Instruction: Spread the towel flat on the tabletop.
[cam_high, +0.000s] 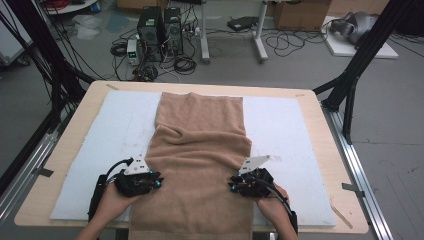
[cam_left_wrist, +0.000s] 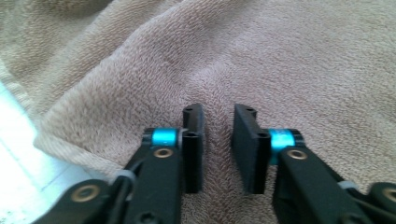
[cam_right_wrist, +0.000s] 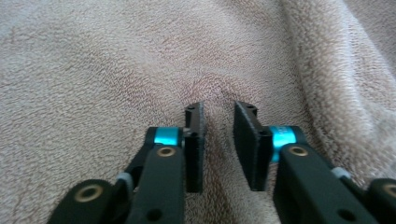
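The brown towel (cam_high: 200, 150) lies lengthwise down the middle of the bench (cam_high: 320, 115), on a pale blue-white mat (cam_high: 285, 130); its far end reaches close to the mat's far edge and its near end hangs over the bench's front edge. It is spread in a single long strip, with a wrinkle across it past the halfway point and a narrower, slightly bunched far part; no fold shows yet, so the work looks to be at its start, with the gathering and folding all left to do.

The left gripper (cam_high: 161, 181) sits on the towel's left edge and the right gripper (cam_high: 231, 184) on its right edge, level with each other near the front; in the left gripper view the jaws are drawn in to a narrow gap with a ridge of pile rising between them, and the right gripper view shows the same; whether the pads already press that pinch of cloth is hard to tell from these close, soft pictures, though a grip seems close.

Beyond the bench lies a grey floor; two dark computer towers (cam_high: 160, 32) stand amid tangled cables (cam_high: 180, 62), the legs of a white stand (cam_high: 232, 35) rise behind them, cardboard boxes (cam_high: 300, 14) sit at the back, and black frame struts (cam_high: 360, 65) slant down on both sides.
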